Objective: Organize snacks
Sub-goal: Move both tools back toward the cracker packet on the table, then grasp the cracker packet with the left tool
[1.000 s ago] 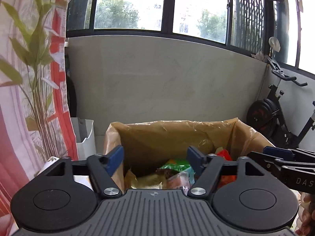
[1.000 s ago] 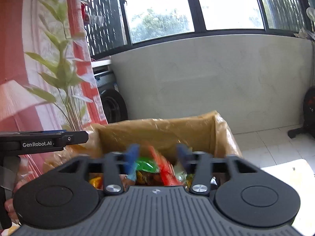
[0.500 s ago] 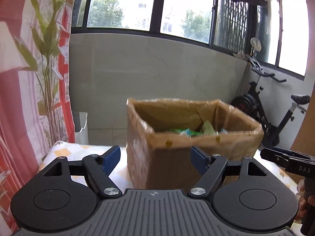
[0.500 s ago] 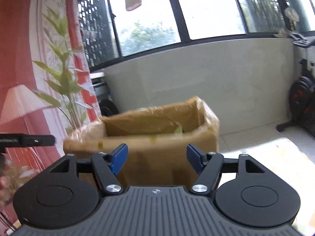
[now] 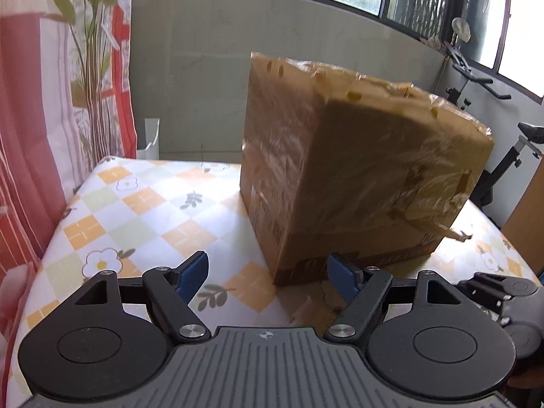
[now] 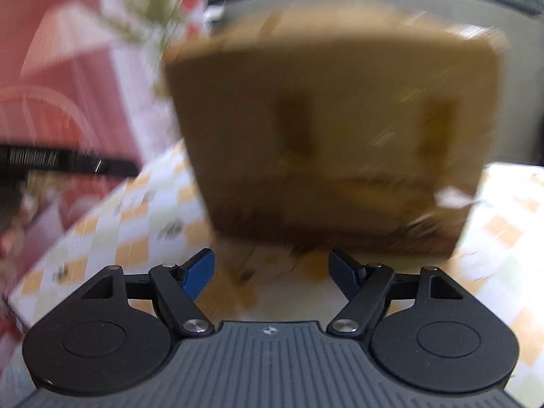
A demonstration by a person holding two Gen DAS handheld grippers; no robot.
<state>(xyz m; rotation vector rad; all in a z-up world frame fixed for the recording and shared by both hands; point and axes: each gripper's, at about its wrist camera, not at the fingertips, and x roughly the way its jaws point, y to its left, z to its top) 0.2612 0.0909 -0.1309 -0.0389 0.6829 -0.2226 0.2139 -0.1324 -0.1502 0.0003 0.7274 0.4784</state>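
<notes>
While my left gripper [image 5: 268,273] stands spread wide and empty, my right gripper [image 6: 271,272], jaws just opening, holds nothing; the taped cardboard box [image 5: 357,170] sits just ahead on the checked tablecloth [image 5: 136,210]

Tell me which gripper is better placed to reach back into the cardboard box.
Neither, clearly. Left gripper and right gripper both hang open and empty, low before the cardboard box, below its rim. The right faces one wall squarely, a slight edge.

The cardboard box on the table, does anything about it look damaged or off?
Yes. The cardboard box is worn: its top rim is ragged with loose, wrinkled tape, and a torn strip sticks out near its lower right side. It stands upright on the checked tablecloth, nothing spilled around it.
</notes>
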